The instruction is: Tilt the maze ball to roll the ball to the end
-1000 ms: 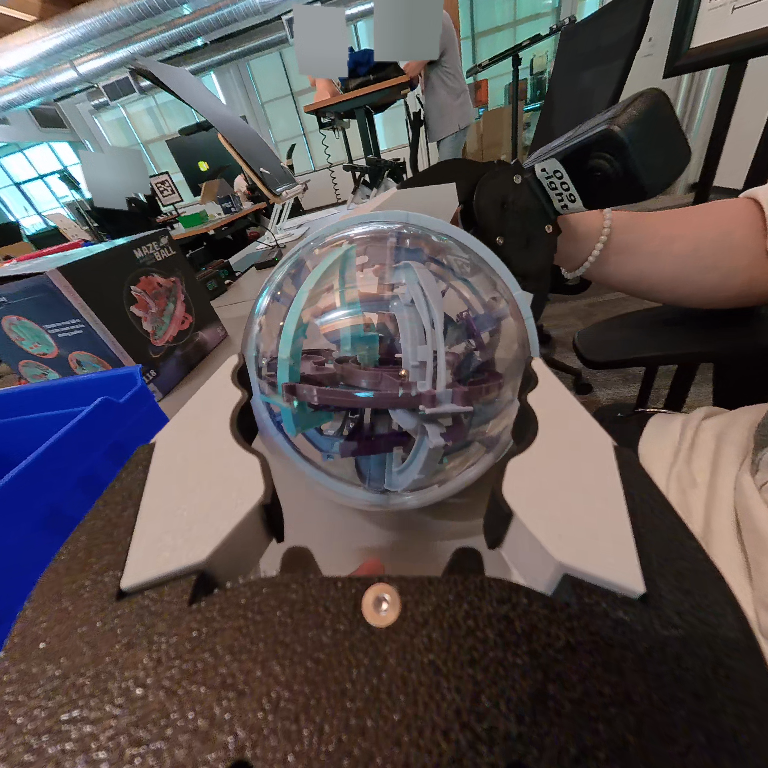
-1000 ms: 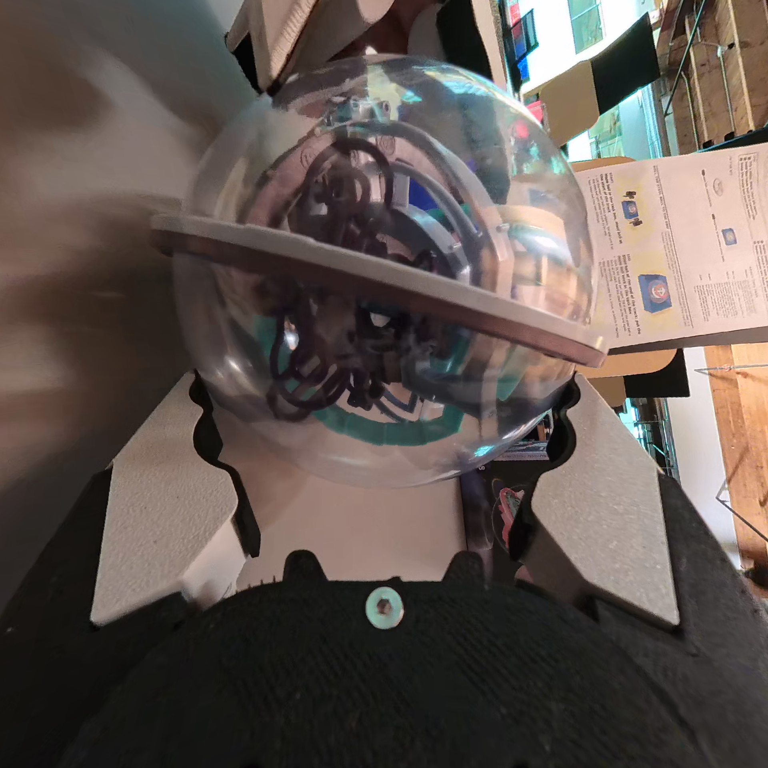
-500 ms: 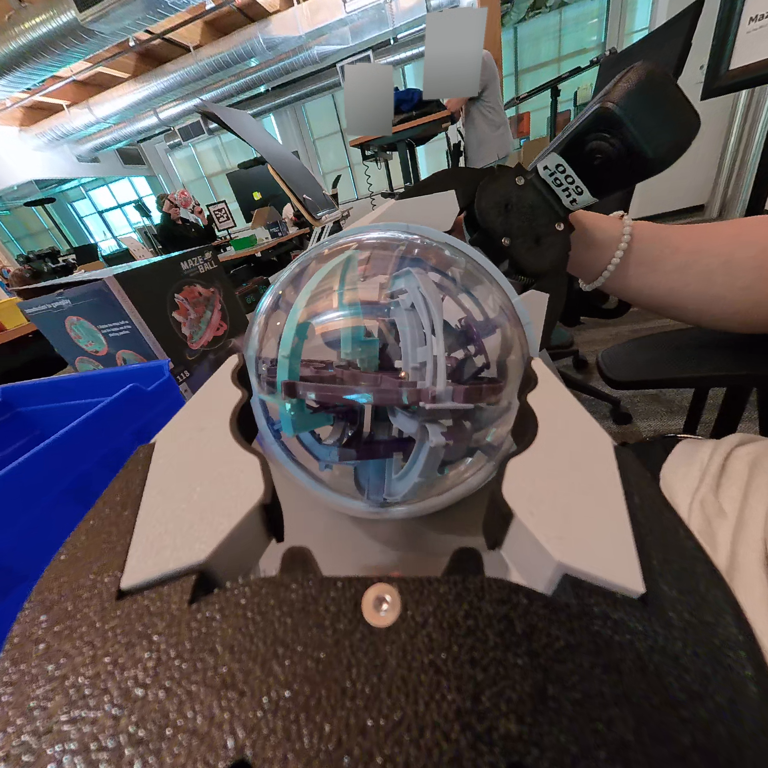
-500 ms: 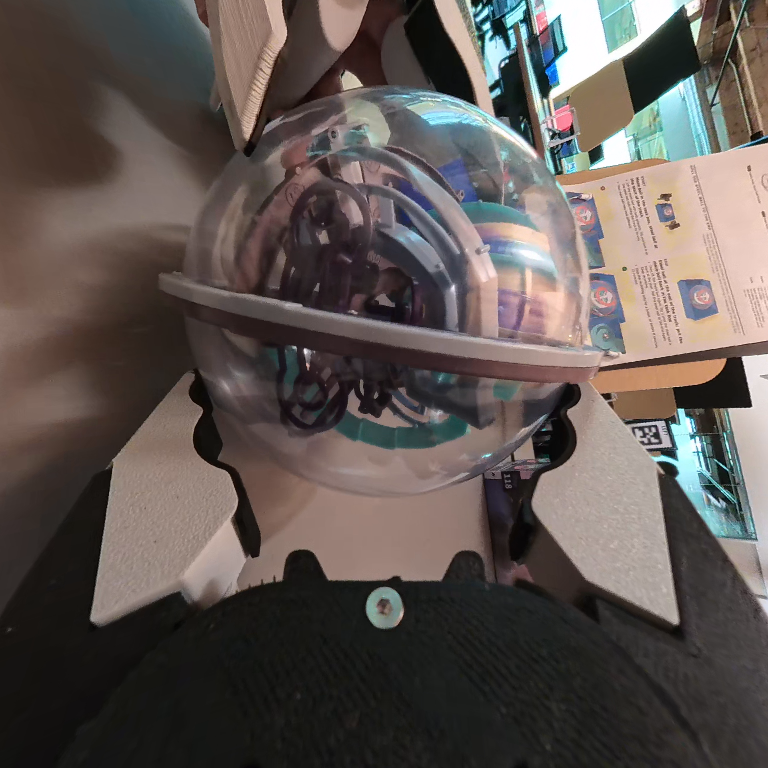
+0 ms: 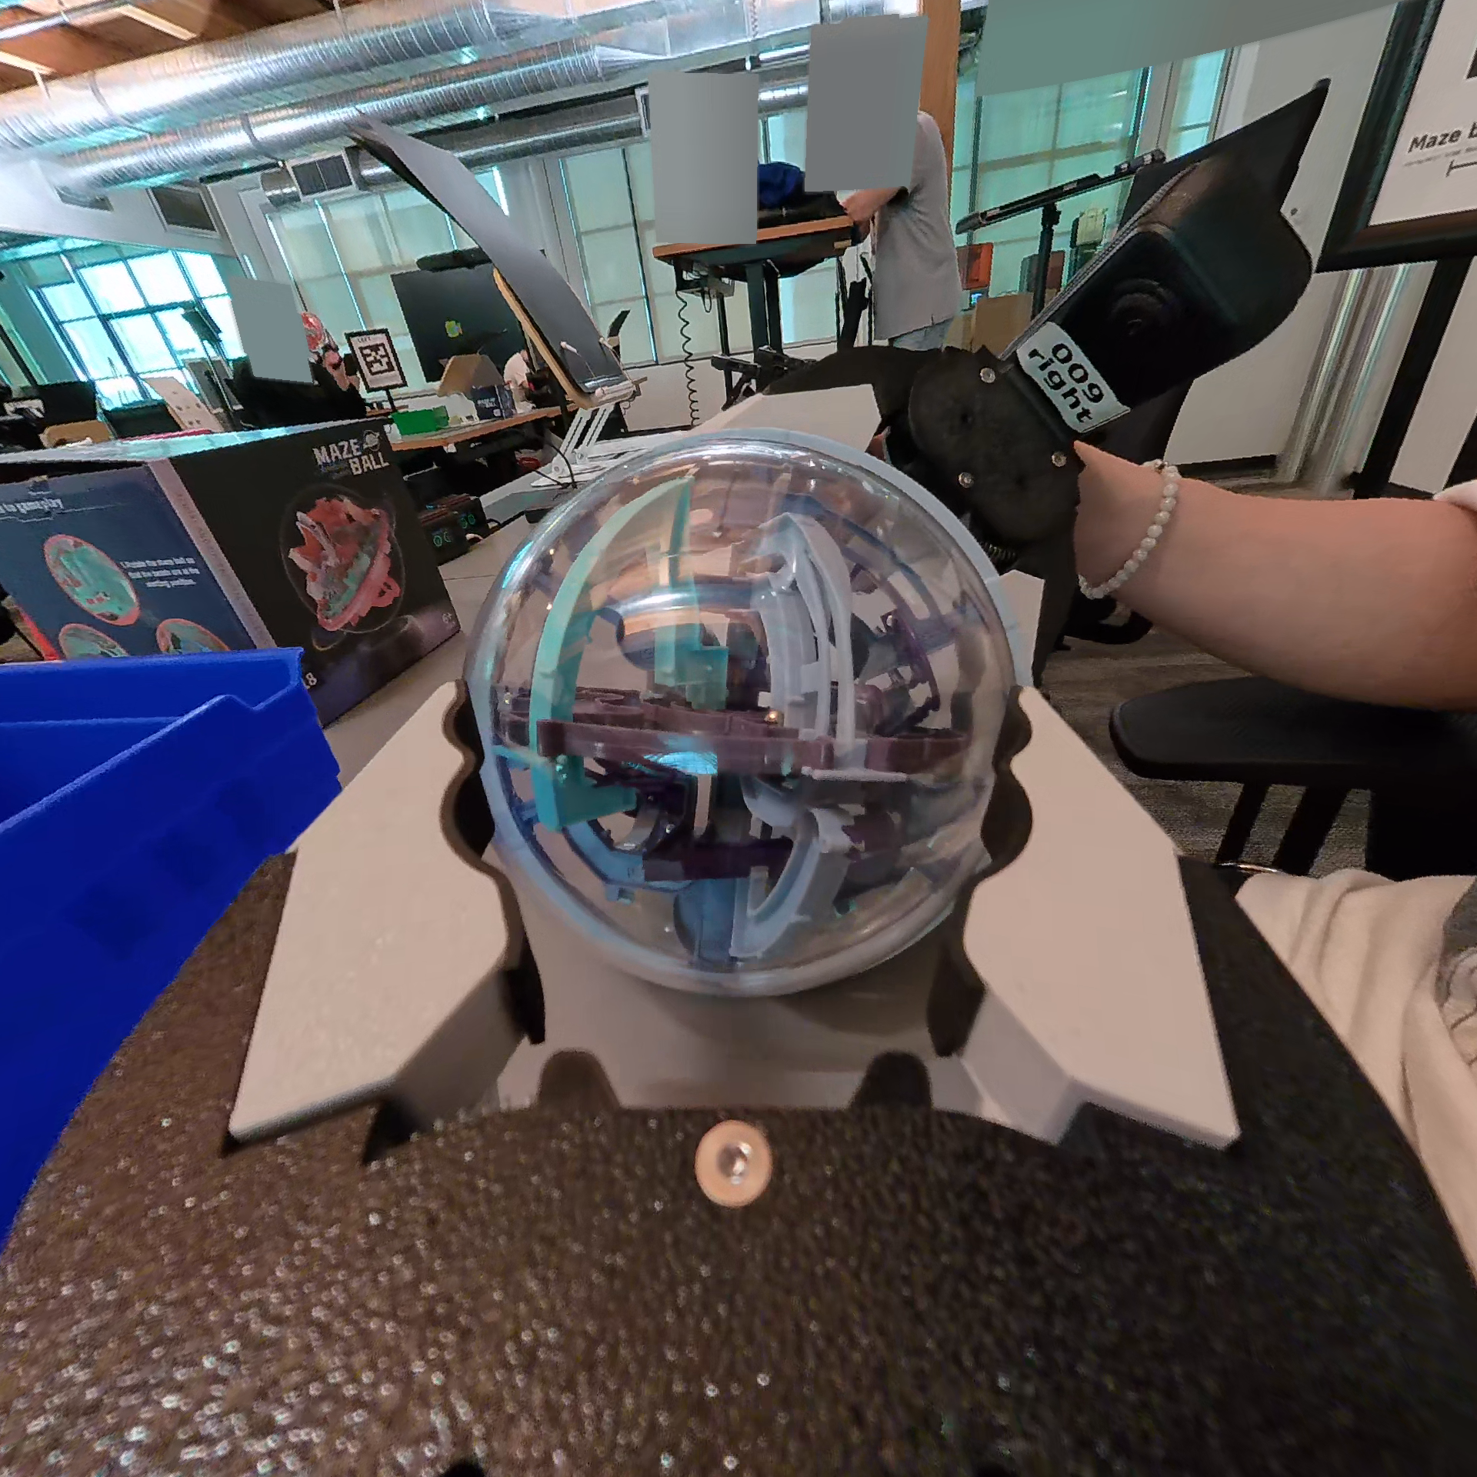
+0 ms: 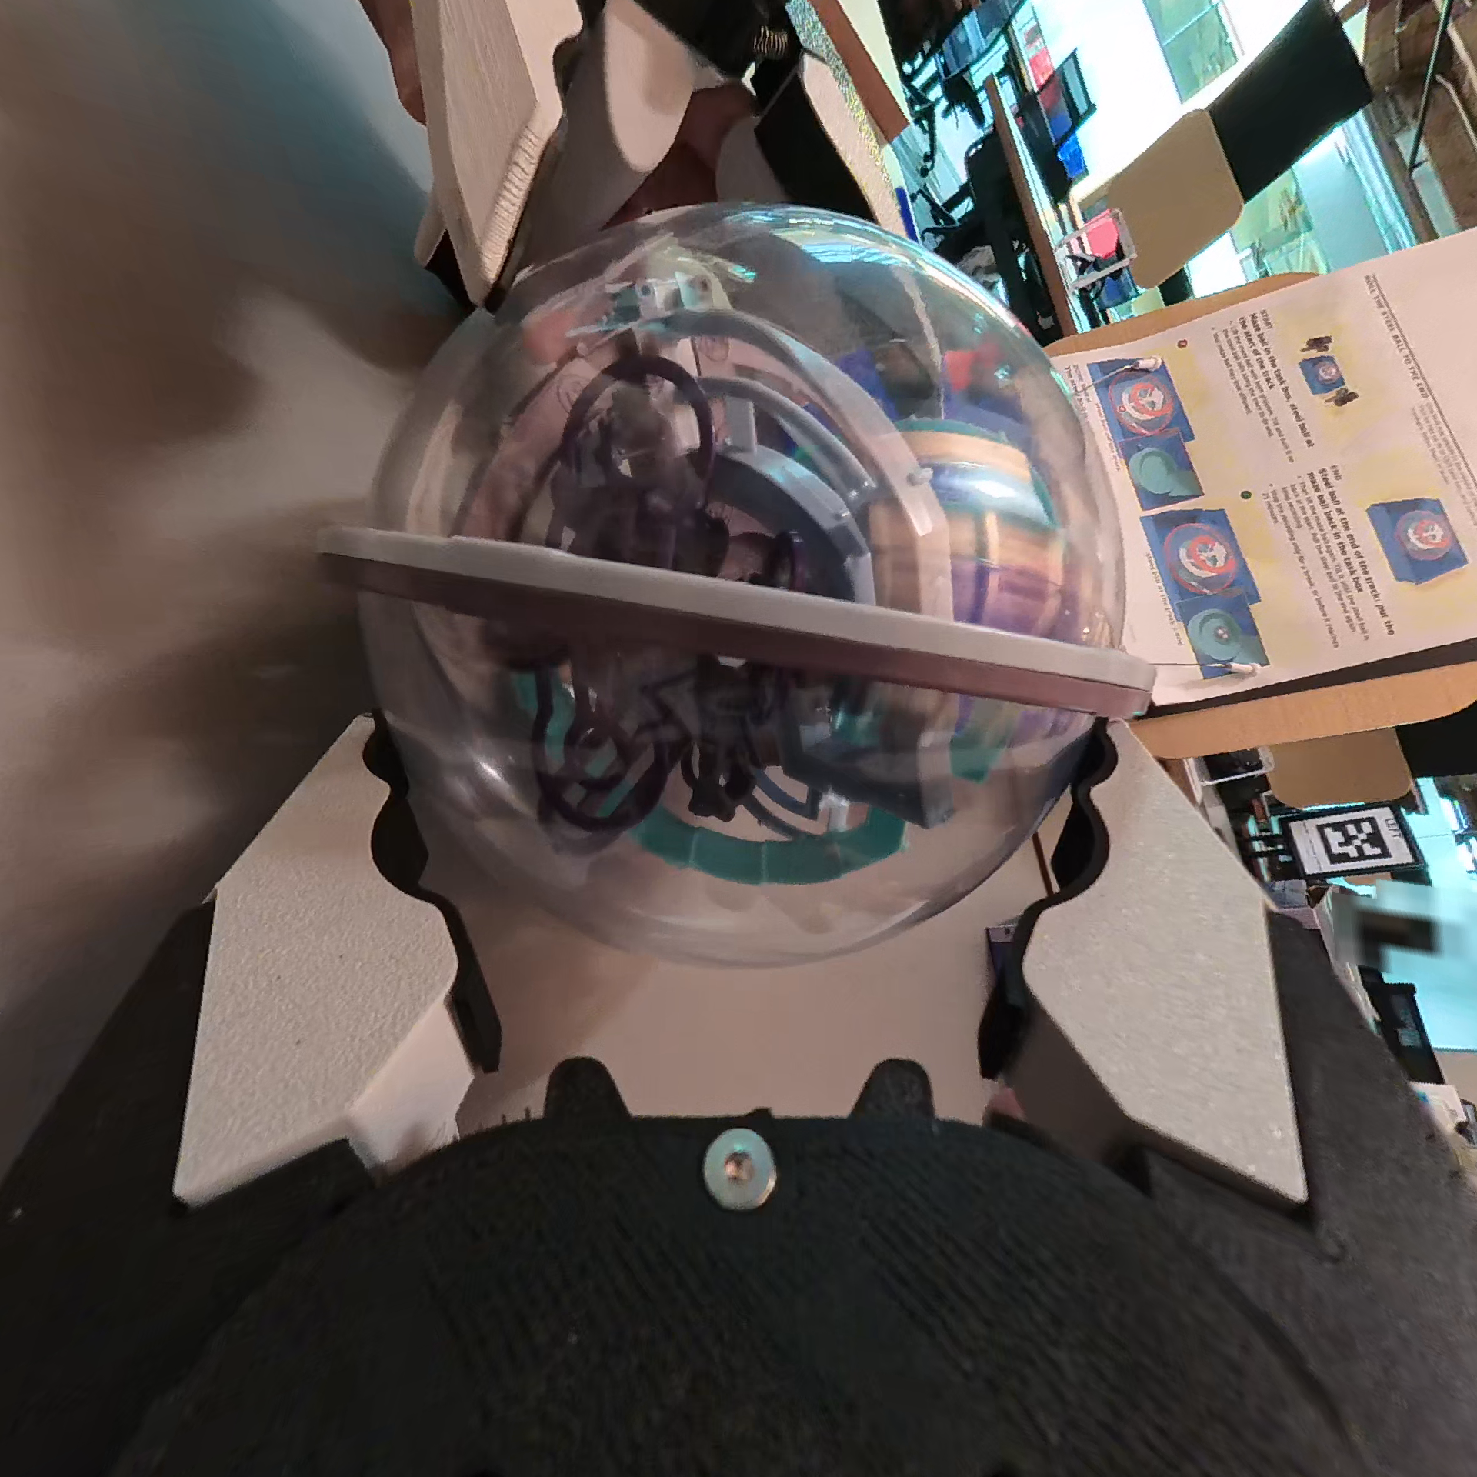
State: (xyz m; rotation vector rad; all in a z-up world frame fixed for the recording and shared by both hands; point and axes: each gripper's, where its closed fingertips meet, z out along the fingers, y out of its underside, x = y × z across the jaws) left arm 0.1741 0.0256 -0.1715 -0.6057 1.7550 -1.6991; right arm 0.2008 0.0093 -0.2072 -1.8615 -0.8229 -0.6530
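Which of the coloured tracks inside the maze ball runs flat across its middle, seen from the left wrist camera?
The dark purple track. It crosses the maze ball level, while the teal track and pale grey track arch upward.

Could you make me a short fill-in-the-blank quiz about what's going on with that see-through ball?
1. The clear maze ball is clamped by ____ grippers at once.
2. The bin beside the left gripper is coloured ____.
3. The hand on the right gripper wears a beaded ____ at the wrist.
4. The band round the ball's middle is coloured ____.

Missing words: two; blue; bracelet; grey
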